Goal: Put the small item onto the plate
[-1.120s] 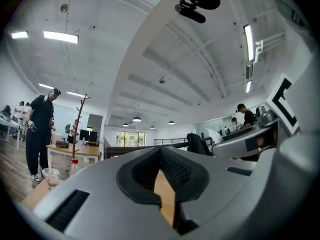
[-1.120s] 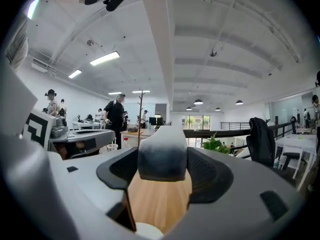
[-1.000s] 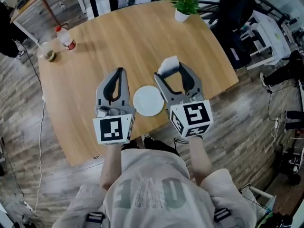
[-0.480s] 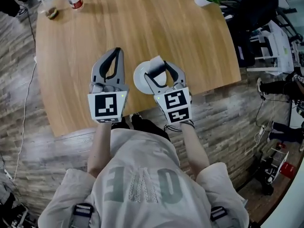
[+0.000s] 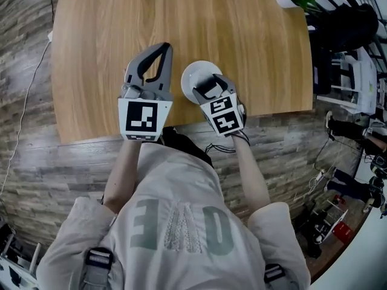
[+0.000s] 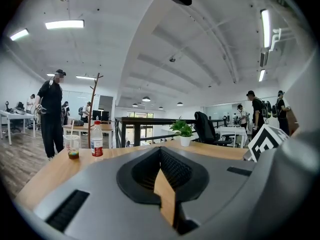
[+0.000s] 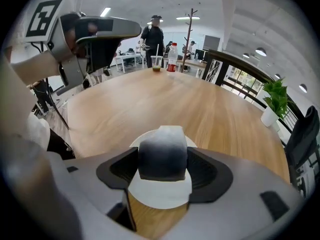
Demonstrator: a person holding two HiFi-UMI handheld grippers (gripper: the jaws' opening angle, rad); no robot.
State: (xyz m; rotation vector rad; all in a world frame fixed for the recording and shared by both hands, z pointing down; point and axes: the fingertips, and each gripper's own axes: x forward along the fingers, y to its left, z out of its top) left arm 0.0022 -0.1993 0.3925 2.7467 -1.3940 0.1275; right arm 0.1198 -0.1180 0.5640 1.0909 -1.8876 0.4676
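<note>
the right gripper (image 7: 162, 173) pinches the small item (image 7: 162, 151), a grey-to-white block, squarely between its pads in the lower middle of the right gripper view. the white plate (image 7: 161, 198) lies directly under and behind it, so the item looks lined up for release. whether its base touches the plate i cannot tell. the left gripper (image 6: 161, 156) has its jaws pressed together on nothing. in the head view it sits just left of the plate, apparently parked out of the way near the lower edge of the wooden table (image 5: 109, 17).
</note>
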